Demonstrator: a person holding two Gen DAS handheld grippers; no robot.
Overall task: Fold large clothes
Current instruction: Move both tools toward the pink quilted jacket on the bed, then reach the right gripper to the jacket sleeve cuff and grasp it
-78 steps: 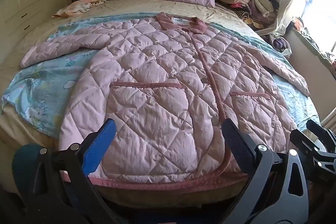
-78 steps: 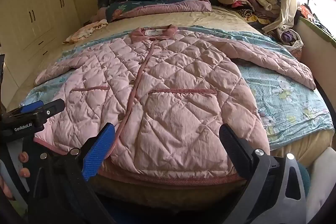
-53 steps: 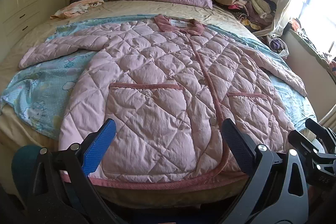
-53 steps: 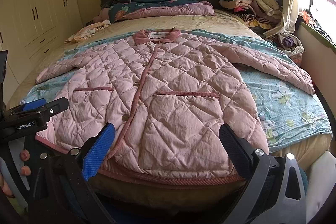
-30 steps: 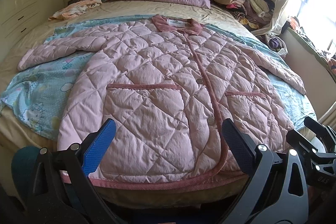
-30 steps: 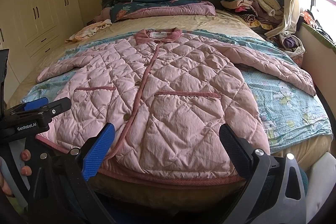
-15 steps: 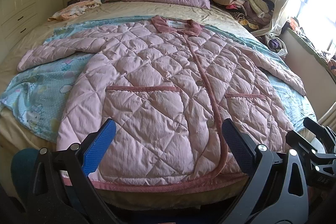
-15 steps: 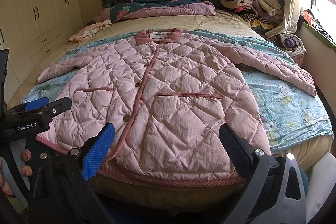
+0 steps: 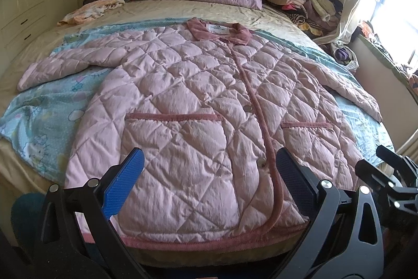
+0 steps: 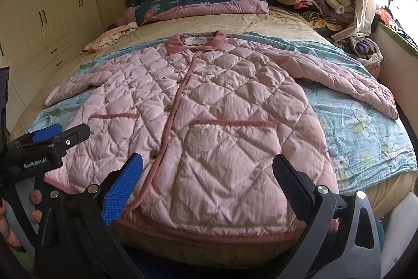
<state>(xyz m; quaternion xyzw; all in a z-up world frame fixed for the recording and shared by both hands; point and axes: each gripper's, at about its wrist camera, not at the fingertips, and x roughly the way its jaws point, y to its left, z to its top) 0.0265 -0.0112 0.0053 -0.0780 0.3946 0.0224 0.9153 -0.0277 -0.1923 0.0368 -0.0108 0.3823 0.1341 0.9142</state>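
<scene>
A pink quilted coat [image 9: 188, 106] [image 10: 224, 117] lies flat and buttoned on the bed, collar toward the headboard, both sleeves spread out to the sides, hem at the near edge. My left gripper [image 9: 209, 174] hovers open just above the hem near the button strip, holding nothing. My right gripper [image 10: 209, 174] is open too, over the coat's right-hand hem, apart from the cloth. The left gripper also shows at the left edge of the right wrist view, with a hand behind it.
A light blue cartoon blanket [image 9: 44, 111] [image 10: 365, 137] lies under the coat. Bedding [image 10: 198, 4] is bunched at the headboard, a small peach garment [image 9: 91, 9] sits far left, and a clothes pile [image 10: 318, 1] fills the far right corner. Wardrobes [image 10: 52, 17] stand left, a window right.
Both views have crept slightly closer to the bed and a little higher. The coat has not moved and both grippers stay open.
</scene>
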